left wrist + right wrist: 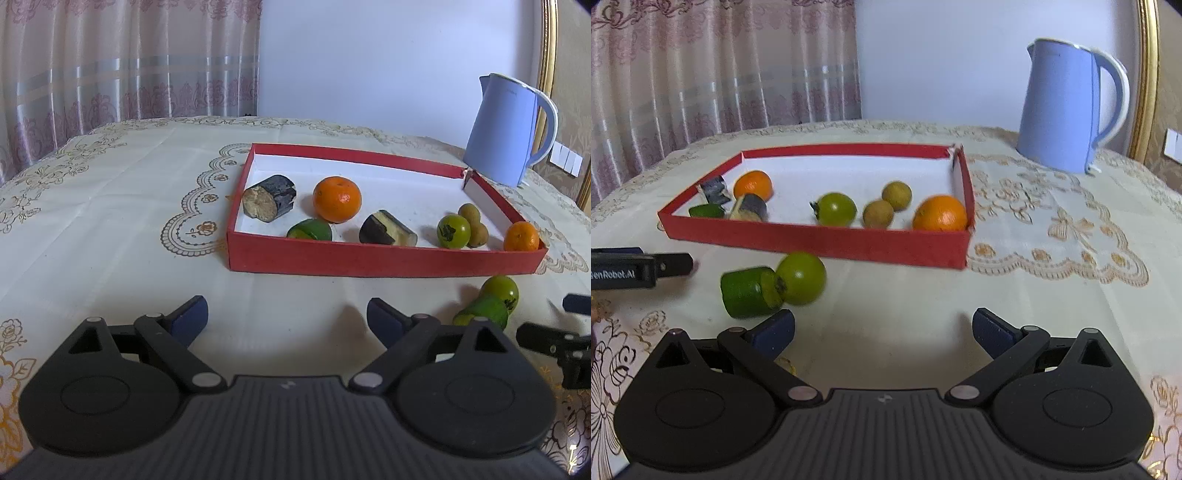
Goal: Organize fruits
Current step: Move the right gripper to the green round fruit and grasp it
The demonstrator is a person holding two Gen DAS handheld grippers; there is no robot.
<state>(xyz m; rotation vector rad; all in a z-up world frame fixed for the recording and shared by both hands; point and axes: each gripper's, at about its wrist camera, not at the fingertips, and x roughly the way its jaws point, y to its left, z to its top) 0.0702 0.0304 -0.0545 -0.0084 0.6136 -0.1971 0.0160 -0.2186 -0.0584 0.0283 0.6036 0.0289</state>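
Red cardboard formed the shallow box (pixel 384 258) on the cream tablecloth (pixel 110 221), and it held two oranges, one big (pixel 337 198) and one small (pixel 521 237), two dark eggplant chunks (pixel 269 198), a green cucumber piece (pixel 309 229), a green persimmon (pixel 453 231) and two brown round fruits, perhaps longans (pixel 897 195). Outside, just before the box's near wall, a second green persimmon (pixel 801 277) lay touching another cucumber piece (pixel 750 293). Both the left gripper (pixel 287 319) and the right gripper (pixel 883 330) stood wide apart over bare cloth, holding nothing. A blue kettle (pixel 1067 107) stood behind.
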